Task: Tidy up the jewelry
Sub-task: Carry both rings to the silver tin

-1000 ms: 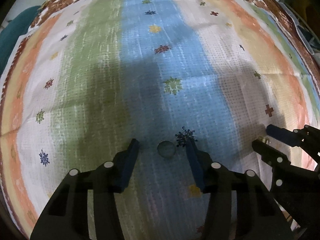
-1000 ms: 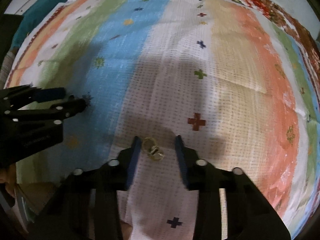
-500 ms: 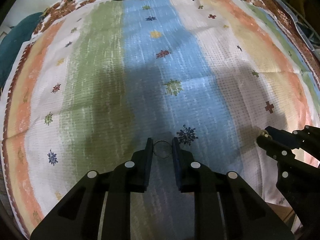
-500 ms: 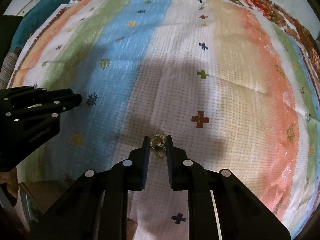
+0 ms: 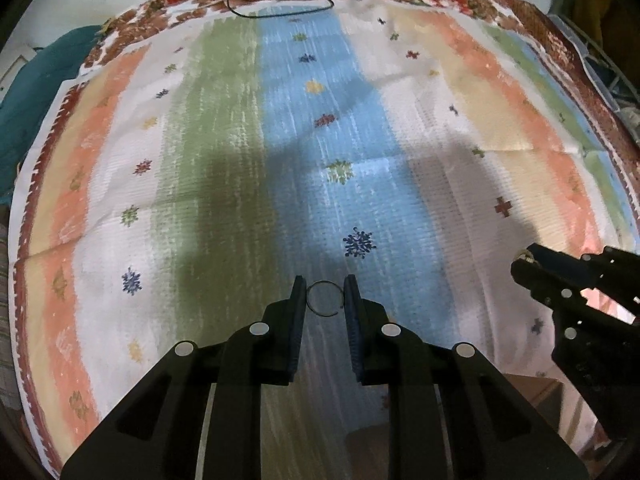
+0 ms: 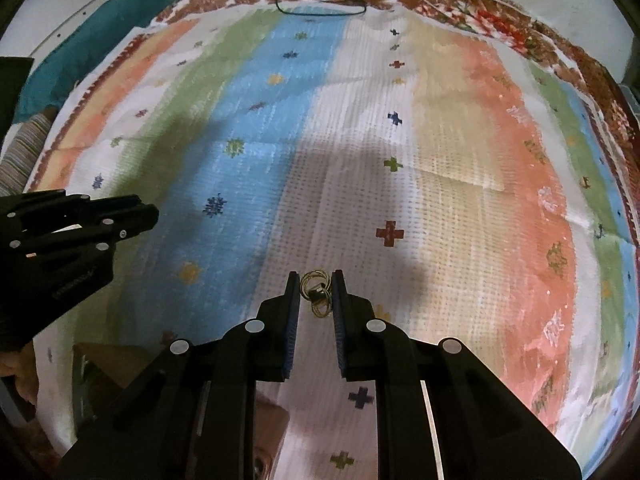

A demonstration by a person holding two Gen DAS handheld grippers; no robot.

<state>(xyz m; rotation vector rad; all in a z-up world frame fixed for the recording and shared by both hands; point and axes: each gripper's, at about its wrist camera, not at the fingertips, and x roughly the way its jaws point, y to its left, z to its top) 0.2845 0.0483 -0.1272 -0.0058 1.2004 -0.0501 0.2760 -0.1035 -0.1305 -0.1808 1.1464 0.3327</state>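
My left gripper [image 5: 324,292] is shut on a thin metal hoop ring [image 5: 325,298] and holds it above the striped cloth [image 5: 240,160]. My right gripper [image 6: 316,290] is shut on a small cluster of gold rings [image 6: 317,293], also lifted off the cloth. In the left wrist view the right gripper [image 5: 520,262] shows at the right edge with a bit of gold at its tips. In the right wrist view the left gripper [image 6: 150,212] shows at the left edge.
A black cord necklace [image 5: 280,4] lies at the far edge of the cloth, also in the right wrist view [image 6: 320,4]. A teal cloth [image 6: 88,40] lies at the far left. A brown cardboard box [image 6: 272,424] sits near below.
Both grippers closed on their jewelry and lifted it off the cloth. The cloth now looks farther away in both views.
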